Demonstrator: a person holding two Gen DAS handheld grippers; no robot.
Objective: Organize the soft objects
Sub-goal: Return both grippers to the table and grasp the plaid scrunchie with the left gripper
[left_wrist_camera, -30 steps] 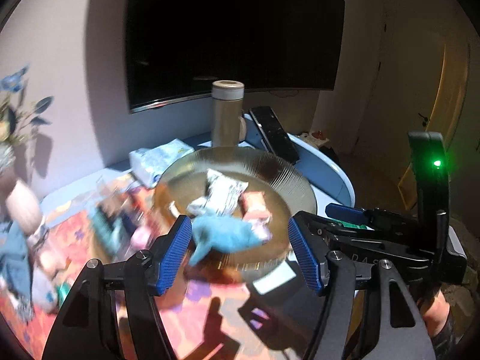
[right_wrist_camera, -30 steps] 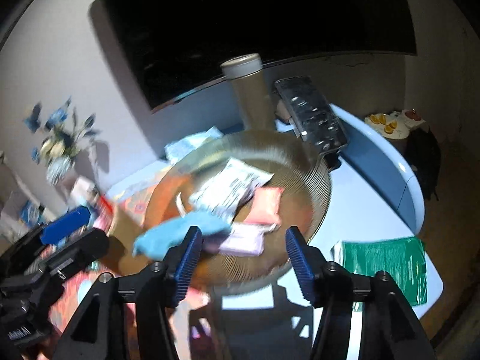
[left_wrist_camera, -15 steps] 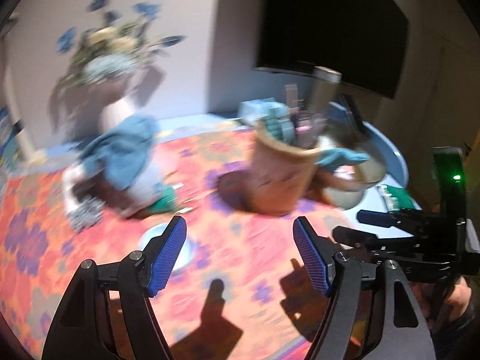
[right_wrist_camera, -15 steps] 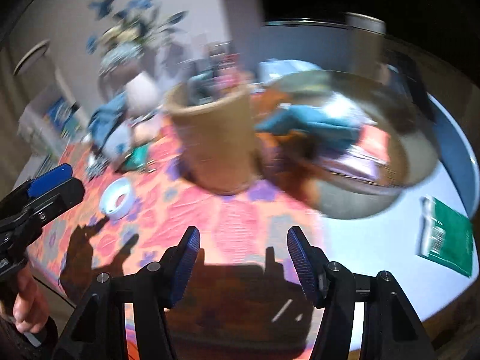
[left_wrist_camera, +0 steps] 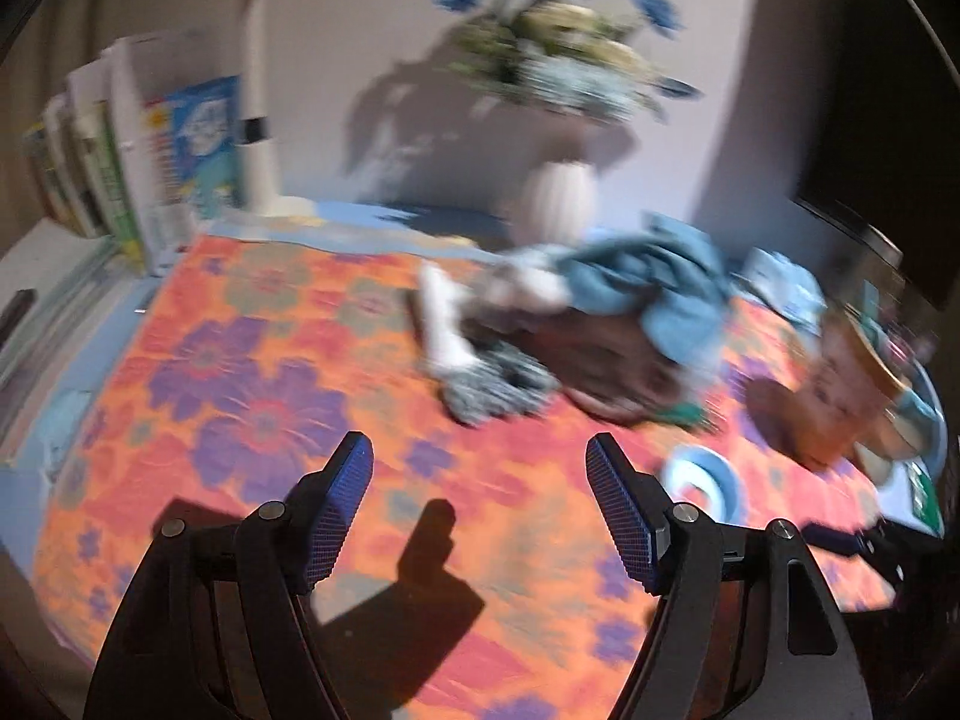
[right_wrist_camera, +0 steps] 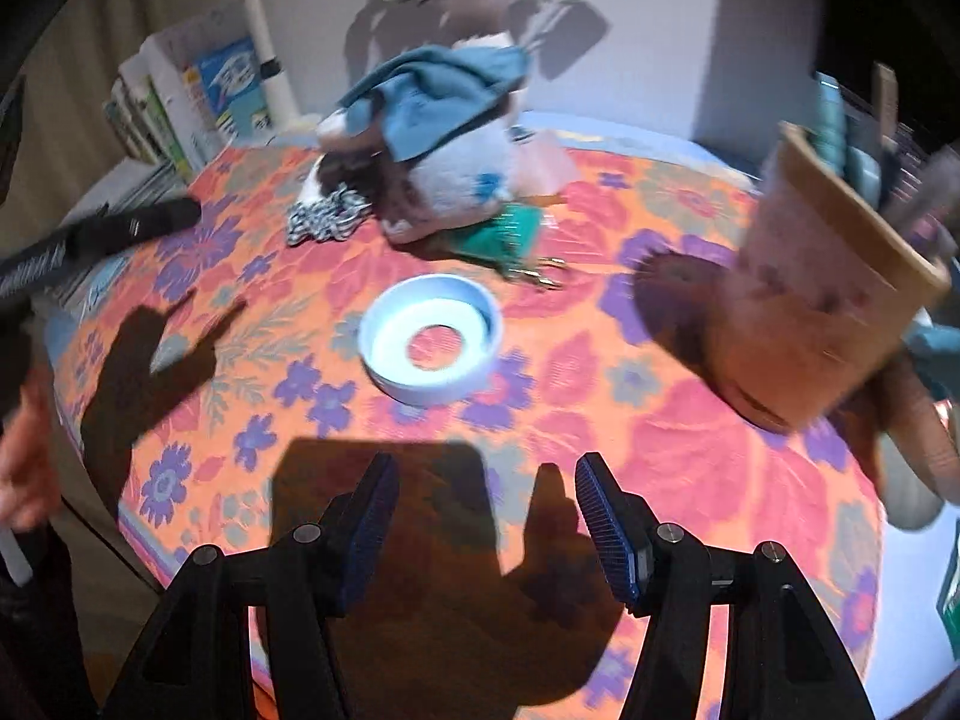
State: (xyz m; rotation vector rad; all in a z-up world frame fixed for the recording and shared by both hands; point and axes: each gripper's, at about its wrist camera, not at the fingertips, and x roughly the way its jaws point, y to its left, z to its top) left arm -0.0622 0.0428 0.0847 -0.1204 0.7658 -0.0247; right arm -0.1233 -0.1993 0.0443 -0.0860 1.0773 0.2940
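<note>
Now both cameras look at a different part of the table than half a second ago: the flowered cloth (right_wrist_camera: 600,360) fills most of each view, and the glass bowl with the packets is almost out of sight at the right edge. The left gripper (left_wrist_camera: 480,510) is wide open and holds nothing; it hangs above bare cloth. The right gripper (right_wrist_camera: 486,525) is also wide open and empty. The pile of soft things (left_wrist_camera: 600,324), with a blue towel (left_wrist_camera: 660,282) on top and a black-and-white striped cloth (left_wrist_camera: 498,384) at its near side, was at the left of the left view before and is now near the middle, ahead of the open fingers. In the right view the same pile (right_wrist_camera: 432,150) lies beyond a pale blue ring (right_wrist_camera: 432,339), which has come from the left side to the centre. The brown paper cup (right_wrist_camera: 822,300) stands at the right, blurred. A white vase of flowers (left_wrist_camera: 558,204) is behind the pile.
</note>
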